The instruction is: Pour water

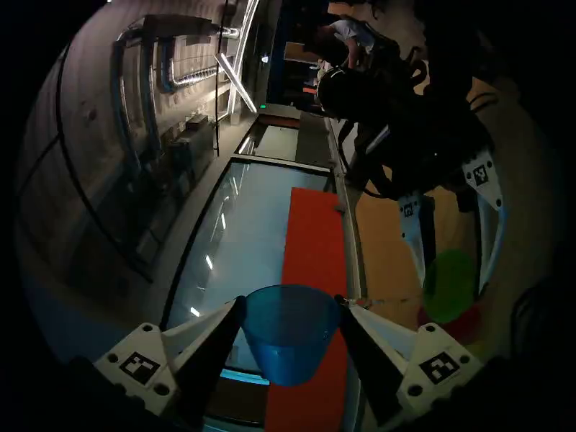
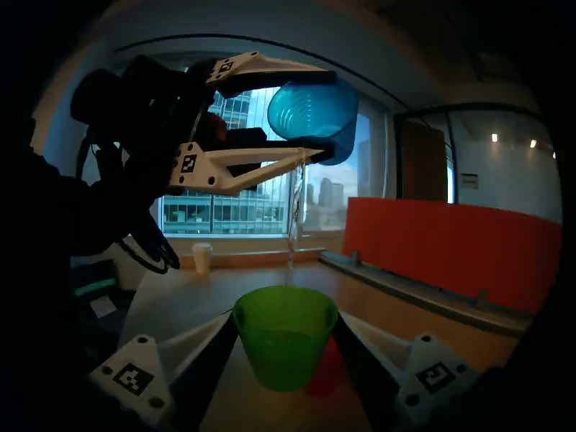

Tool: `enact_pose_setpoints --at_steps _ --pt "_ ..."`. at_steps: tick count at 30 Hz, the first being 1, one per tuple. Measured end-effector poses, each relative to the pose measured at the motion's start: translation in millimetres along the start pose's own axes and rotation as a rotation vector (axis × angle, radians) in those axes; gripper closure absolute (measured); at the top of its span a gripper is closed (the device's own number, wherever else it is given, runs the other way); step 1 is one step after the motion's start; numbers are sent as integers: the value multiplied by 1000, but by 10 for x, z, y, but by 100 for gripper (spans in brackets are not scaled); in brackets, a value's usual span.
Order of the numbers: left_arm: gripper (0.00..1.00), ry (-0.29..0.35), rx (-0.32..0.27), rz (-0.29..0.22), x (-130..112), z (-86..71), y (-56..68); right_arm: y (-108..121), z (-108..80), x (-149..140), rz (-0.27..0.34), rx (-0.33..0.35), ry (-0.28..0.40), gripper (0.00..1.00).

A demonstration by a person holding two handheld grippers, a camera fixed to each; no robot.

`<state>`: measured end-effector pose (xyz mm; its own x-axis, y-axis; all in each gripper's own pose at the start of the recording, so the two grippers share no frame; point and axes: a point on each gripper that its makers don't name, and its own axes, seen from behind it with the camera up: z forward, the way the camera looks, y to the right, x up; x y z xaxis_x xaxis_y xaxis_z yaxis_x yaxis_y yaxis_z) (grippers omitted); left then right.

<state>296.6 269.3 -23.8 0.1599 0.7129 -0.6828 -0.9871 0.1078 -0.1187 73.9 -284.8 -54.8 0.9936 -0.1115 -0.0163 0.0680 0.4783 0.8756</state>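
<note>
My left gripper [image 1: 289, 327] is shut on a blue plastic cup [image 1: 290, 333]. In the right gripper view that same blue cup [image 2: 315, 115] is tipped on its side high up, held in the left gripper [image 2: 320, 111]. A thin stream of water [image 2: 294, 216] falls from it into a green cup [image 2: 285, 344]. My right gripper [image 2: 285, 345] is shut on the green cup, which stands upright with water in it. The left gripper view shows the green cup [image 1: 450, 284] lower right, between the right gripper's fingers [image 1: 412, 230].
A red cup [image 2: 327, 371] sits just behind the green one on the wooden table [image 2: 187, 302]. An orange partition [image 2: 453, 252] runs along the right. A white paper cup [image 2: 201, 257] stands on the window ledge. A person stands far off [image 1: 349, 36].
</note>
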Motion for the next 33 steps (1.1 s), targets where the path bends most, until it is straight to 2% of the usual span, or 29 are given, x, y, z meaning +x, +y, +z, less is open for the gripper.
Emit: enact_pose_setpoints --at_steps 33 --pt "10 17 9 55 94 -4 9 48 -8 28 -2 -9 7 10"
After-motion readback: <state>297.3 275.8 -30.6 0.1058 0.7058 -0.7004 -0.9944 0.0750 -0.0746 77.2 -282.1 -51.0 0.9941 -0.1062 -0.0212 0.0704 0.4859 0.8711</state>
